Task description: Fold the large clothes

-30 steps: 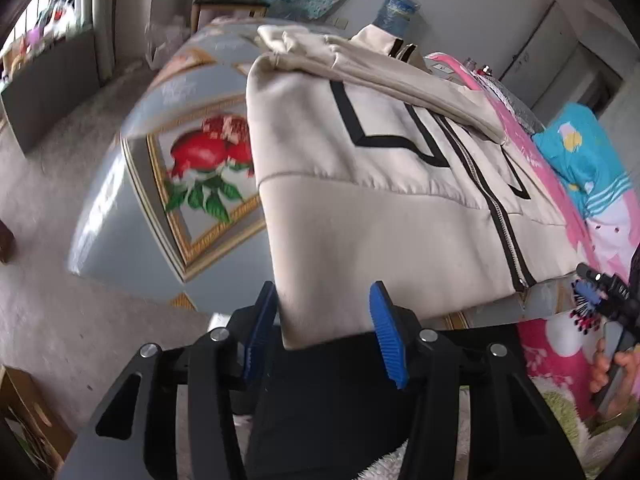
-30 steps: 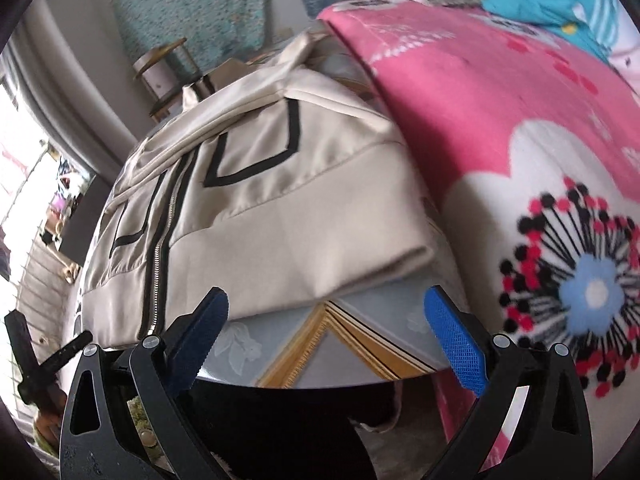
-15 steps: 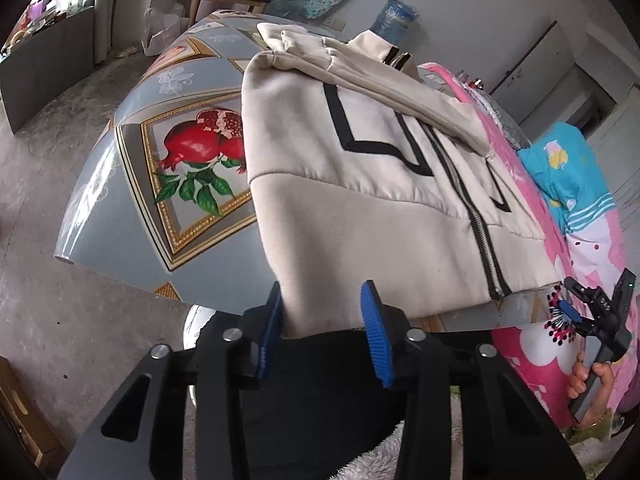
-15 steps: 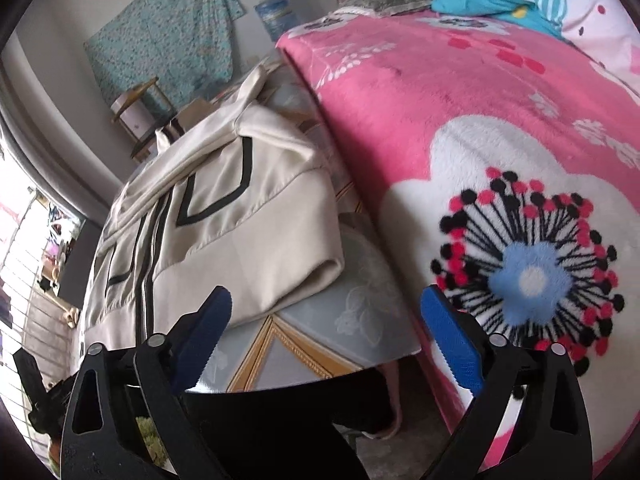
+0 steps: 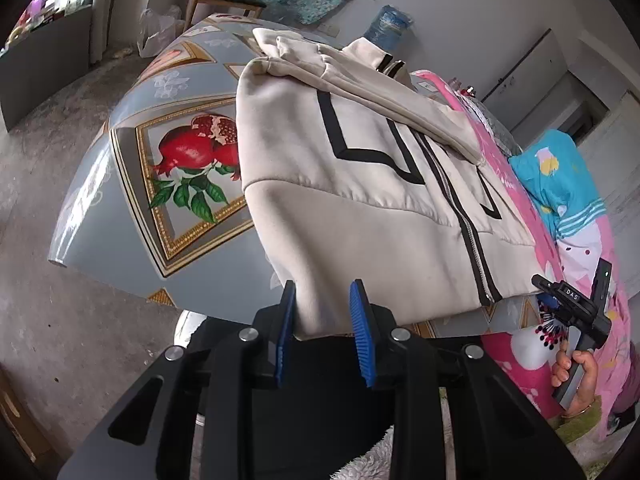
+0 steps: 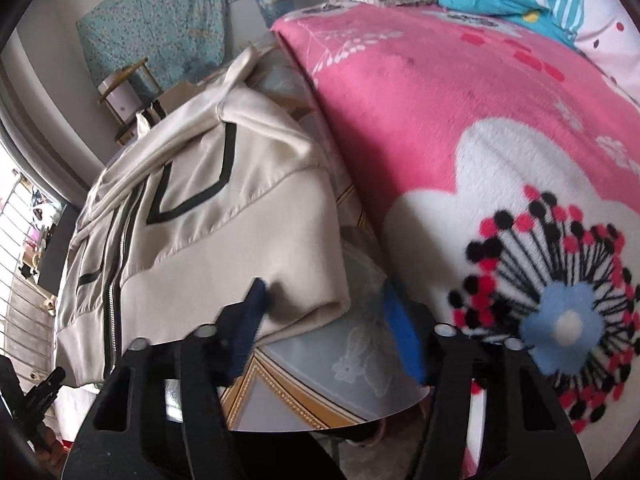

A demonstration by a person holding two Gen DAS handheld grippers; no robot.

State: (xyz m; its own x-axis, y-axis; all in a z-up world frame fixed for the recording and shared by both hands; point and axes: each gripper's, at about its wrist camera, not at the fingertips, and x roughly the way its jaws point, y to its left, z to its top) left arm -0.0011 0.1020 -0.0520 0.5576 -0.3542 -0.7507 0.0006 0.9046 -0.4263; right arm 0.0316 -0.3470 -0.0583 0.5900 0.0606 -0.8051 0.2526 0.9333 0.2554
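left gripper (image 5: 322,312) closing, jacket (image 5: 360,184) hem between pads | right gripper (image 6: 326,320) closing around jacket corner | desk (image 5: 132,184)

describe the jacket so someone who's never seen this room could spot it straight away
Find the grey table printed with red pomegranates, standing beside the bed's pink flowered blanket. On that table lies the cream zip-up jacket. Black angular stripes and a dark central zipper set it apart from the colourful prints around it.

A pomegranate-print tablecloth (image 5: 132,184) is spread over the table, a pink flowered blanket (image 6: 460,128) is seen right along its far side, a blue water jug (image 5: 387,28) past its end, teal cloth (image 6: 152,28) hung behind.
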